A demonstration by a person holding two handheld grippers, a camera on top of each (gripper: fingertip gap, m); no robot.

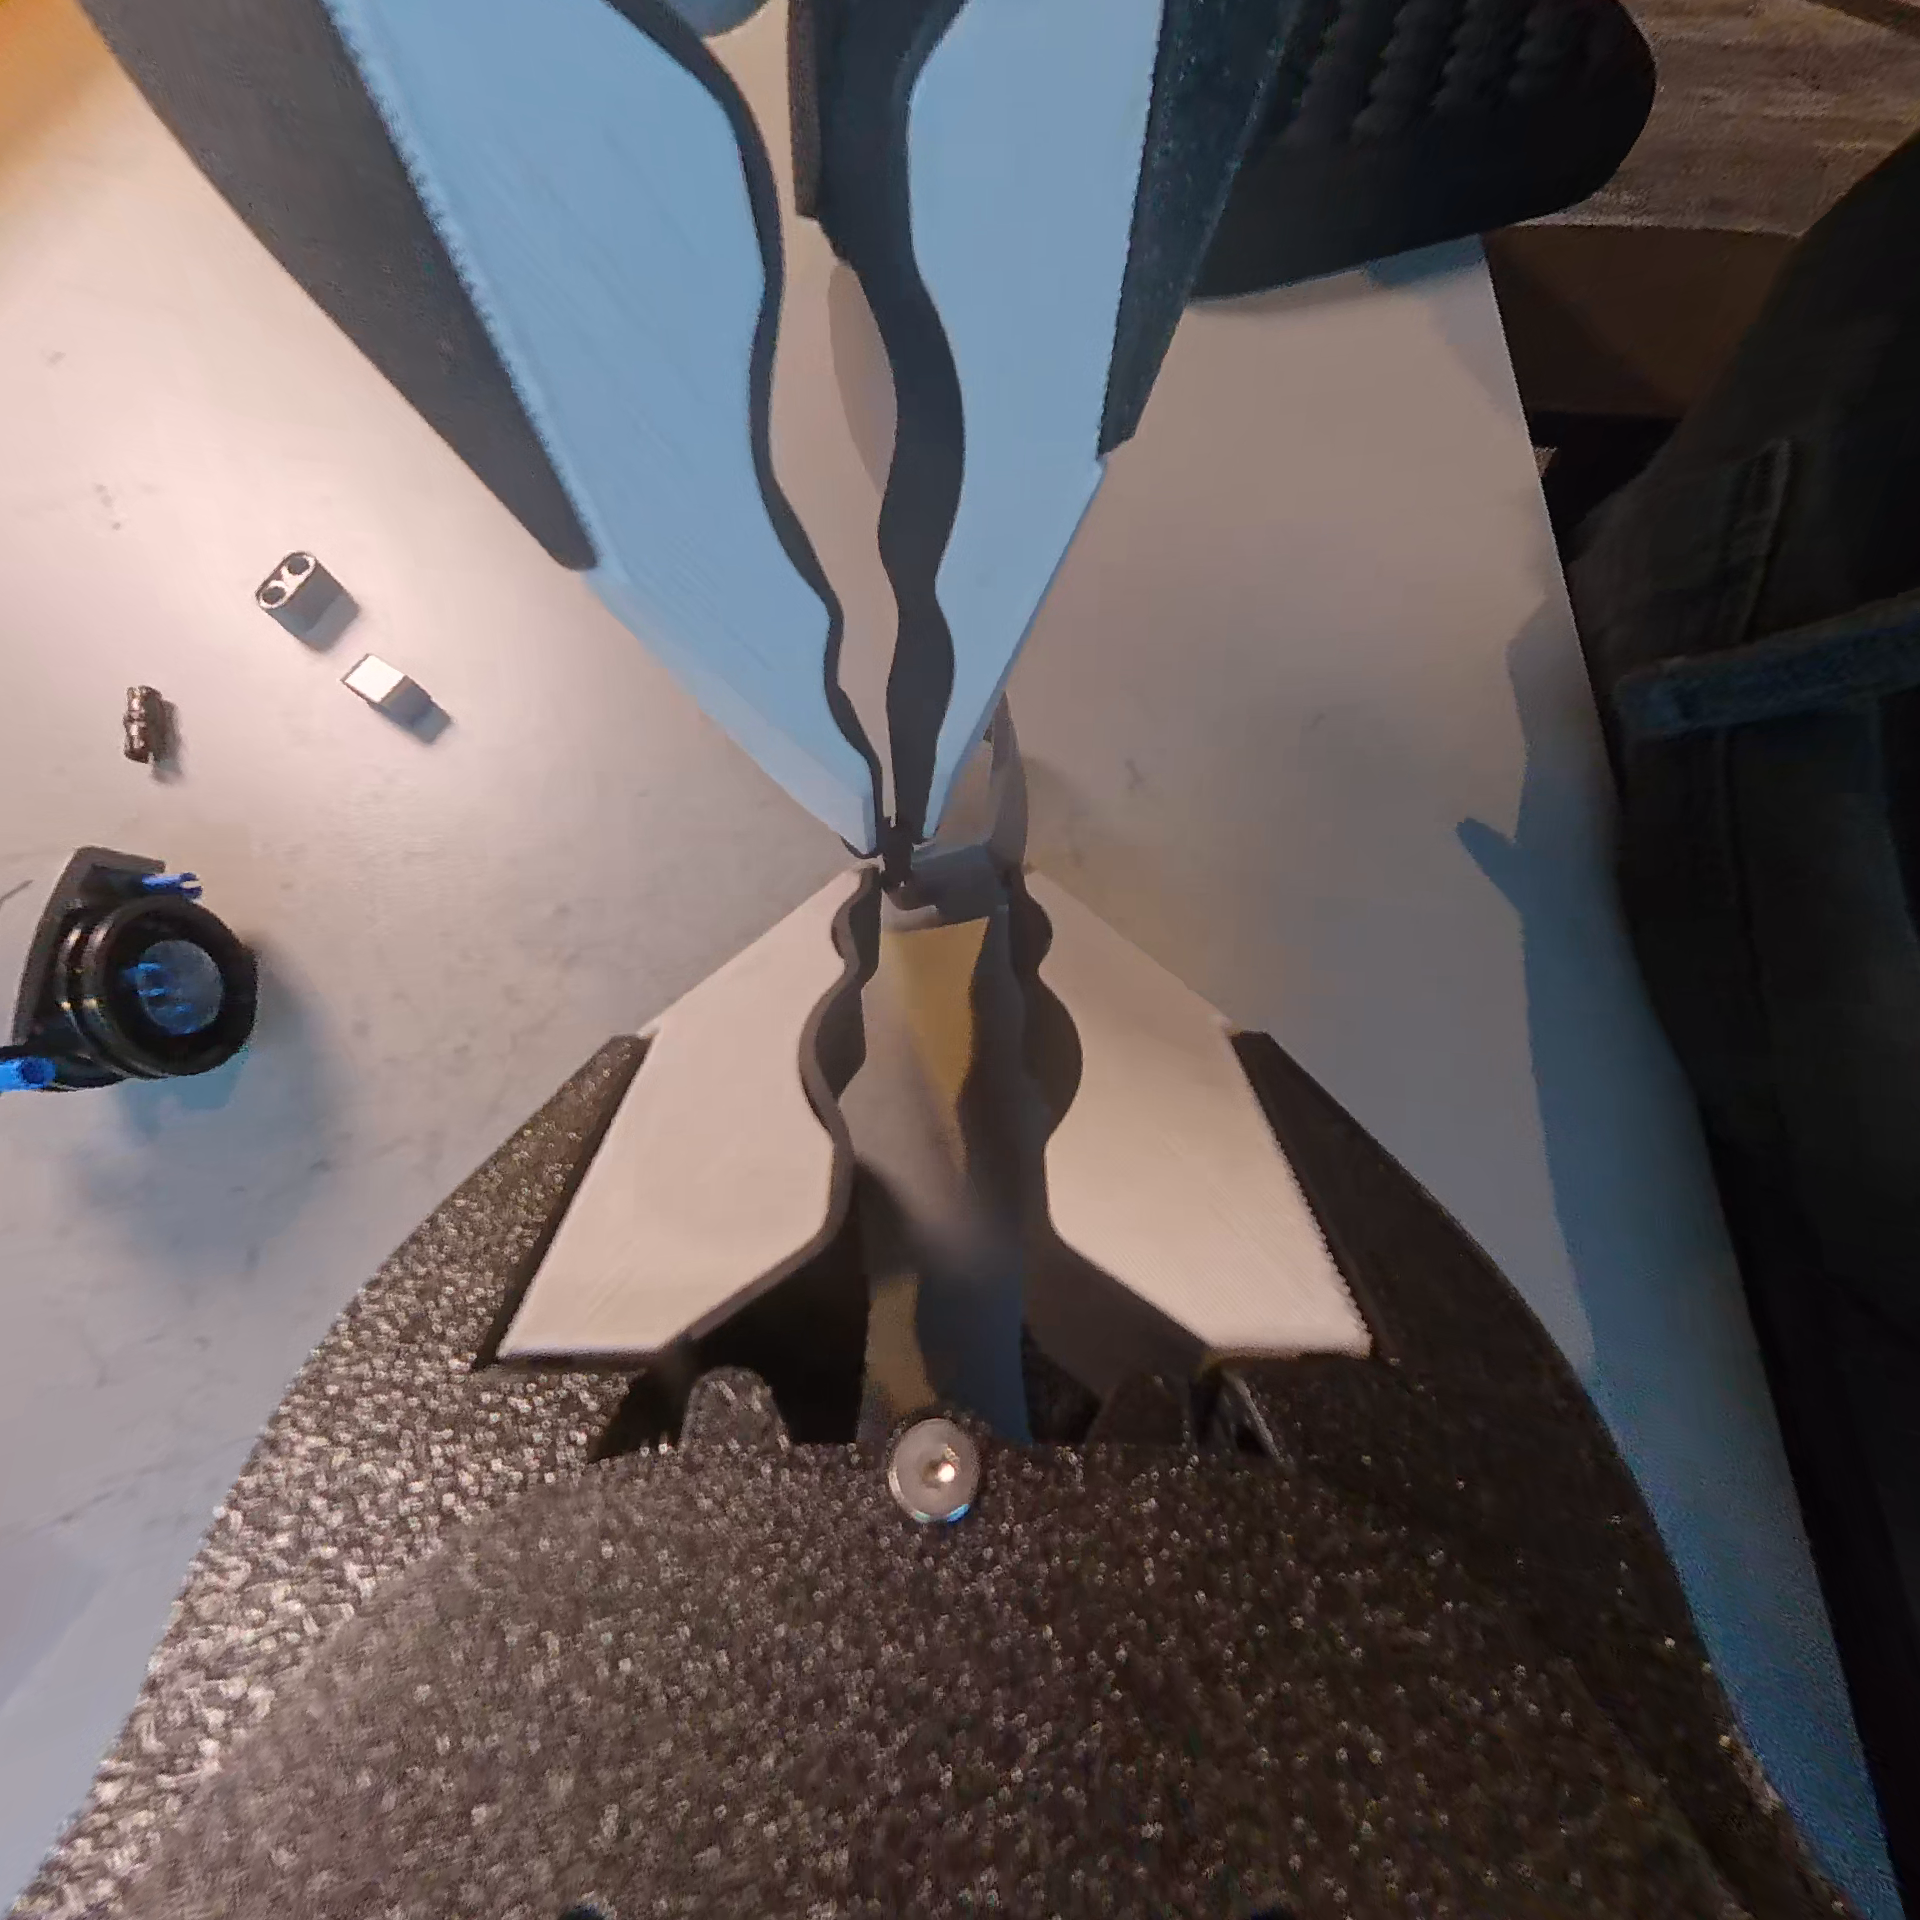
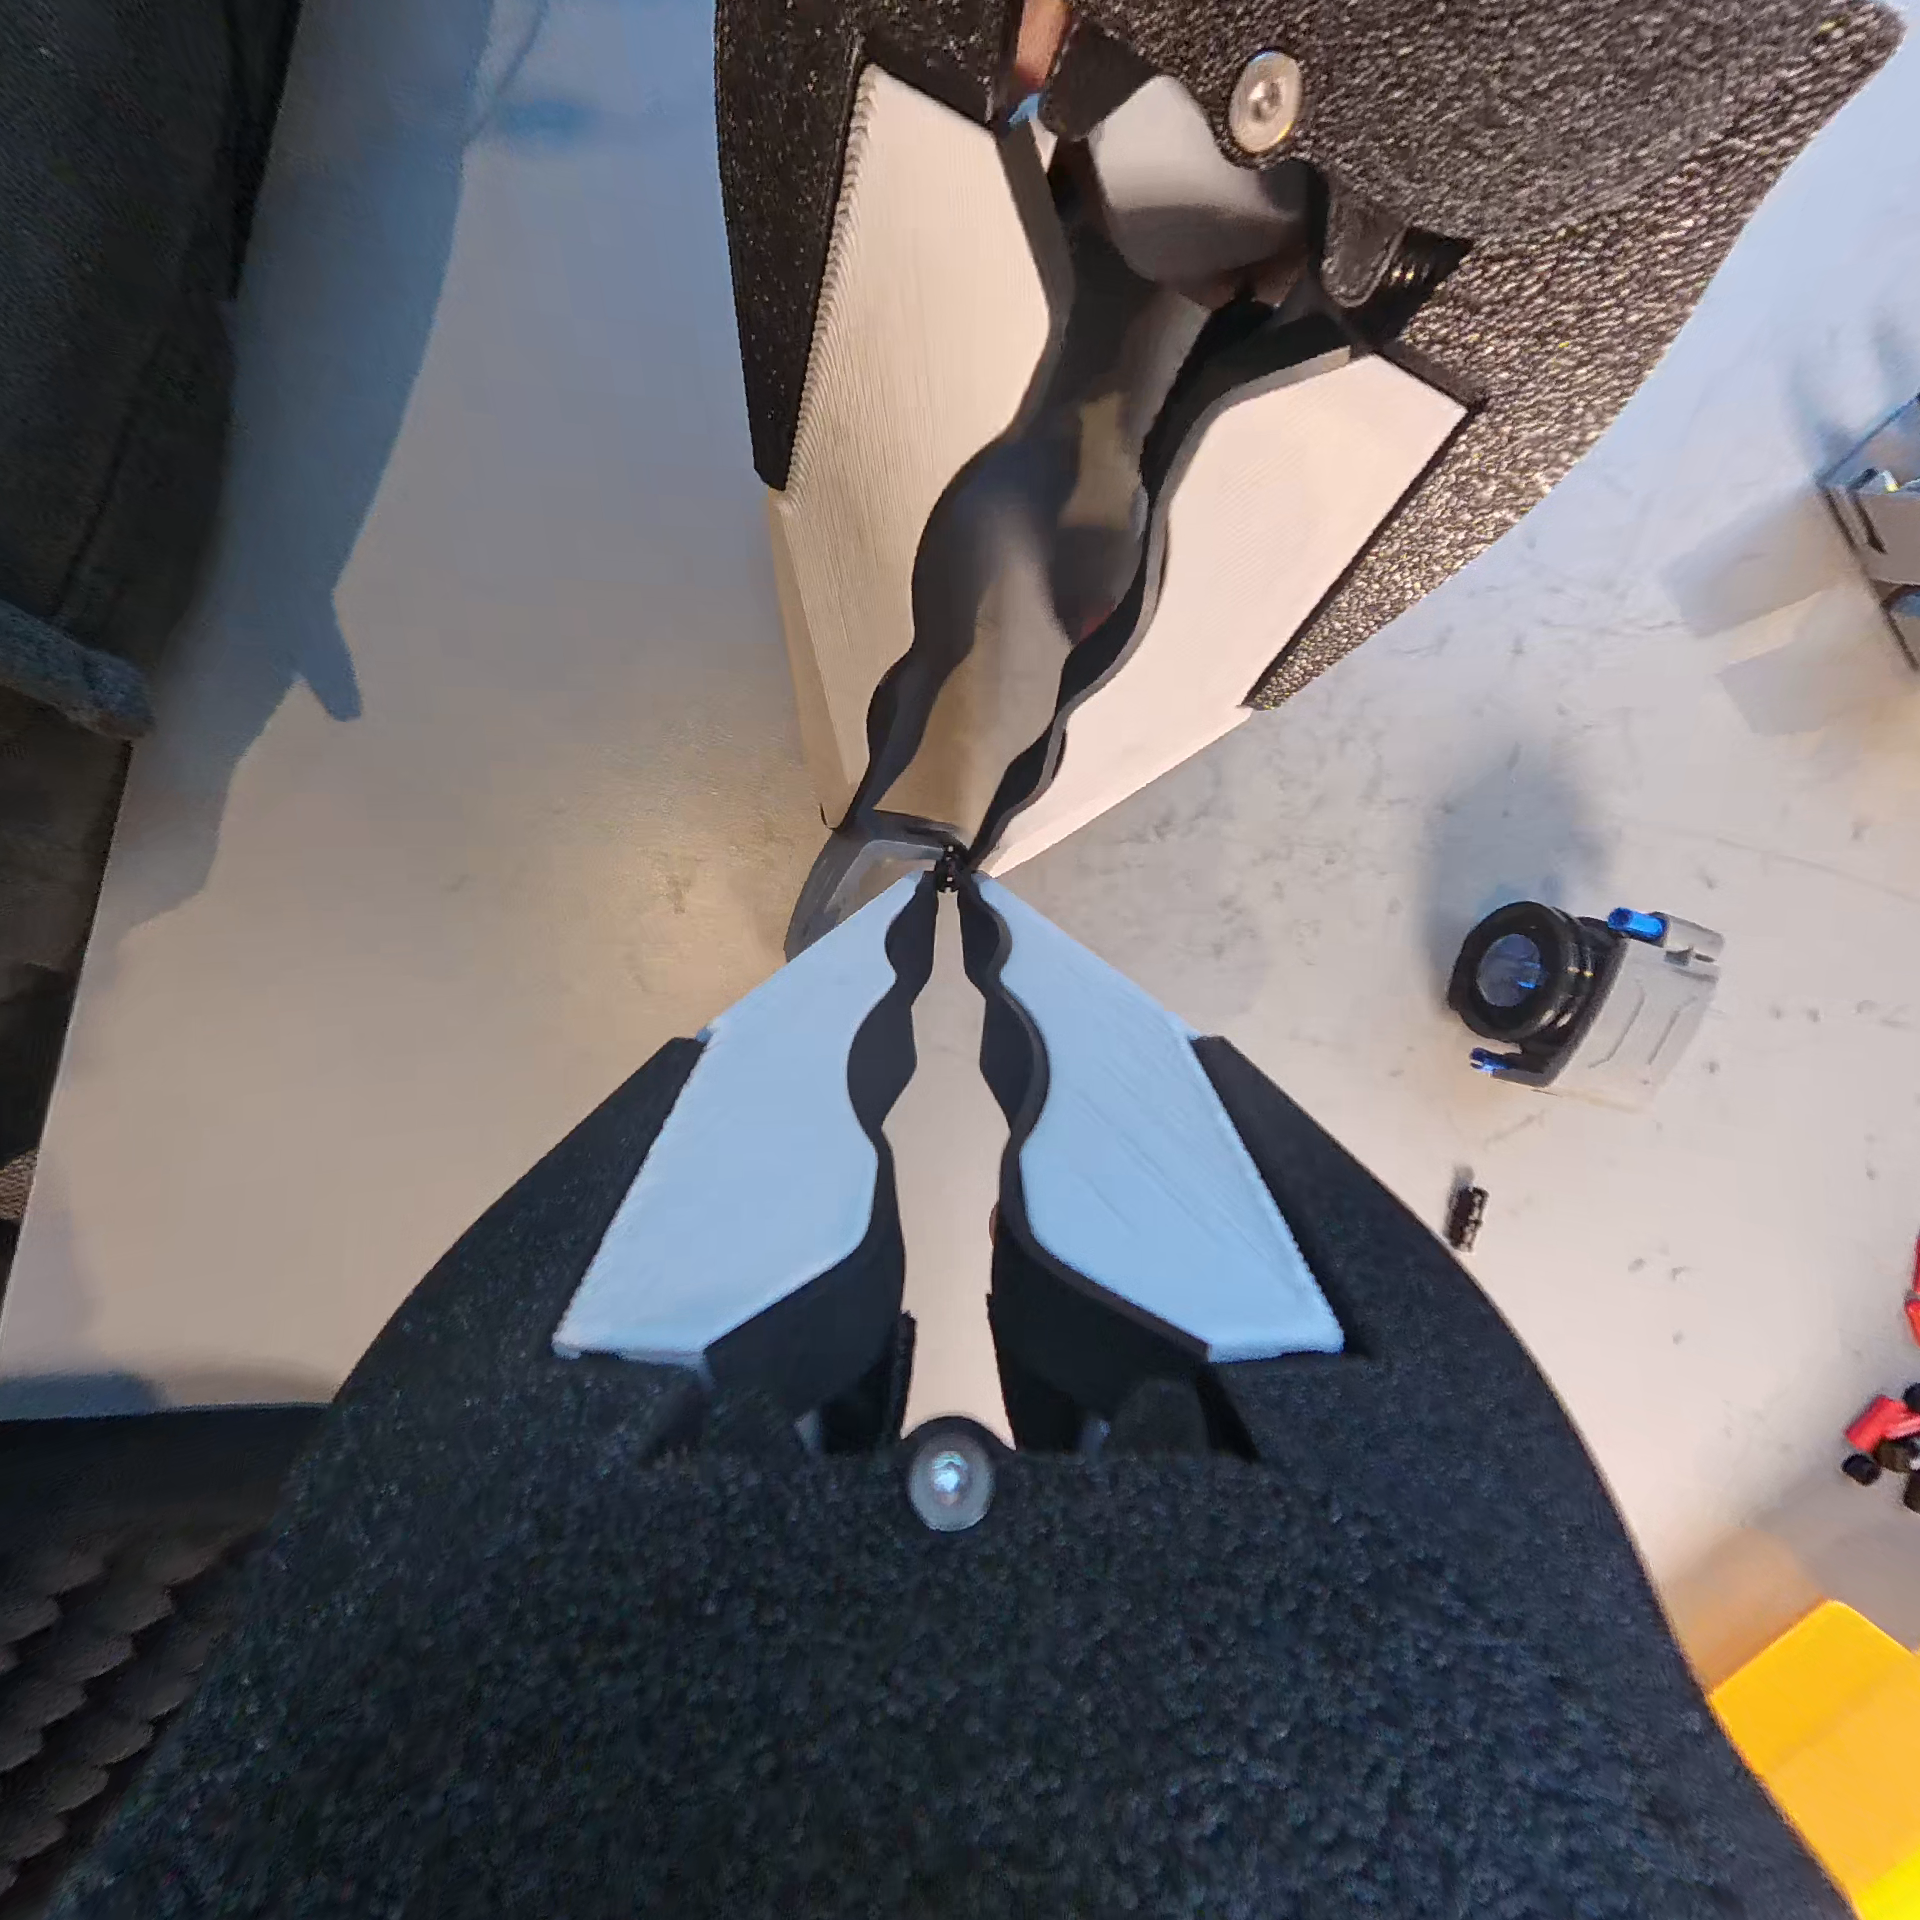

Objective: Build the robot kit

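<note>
Table (image 1: 1299, 520), pale, its edge at your right in the left wrist view. Small black parts (image 1: 307, 597) and lens unit (image 1: 145, 982) far left, well apart. Centre: your left gripper (image 1: 940, 883) pinches a grey bracket (image 1: 961, 868); your right gripper (image 2: 948, 881), tips nearly closed, pinches a tiny black piece (image 2: 949, 868) against it.

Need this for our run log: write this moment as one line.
left gripper: shut on grey part | right gripper: shut on tiny black piece | grippers: tip to tip | lens module: on table, apart
</note>
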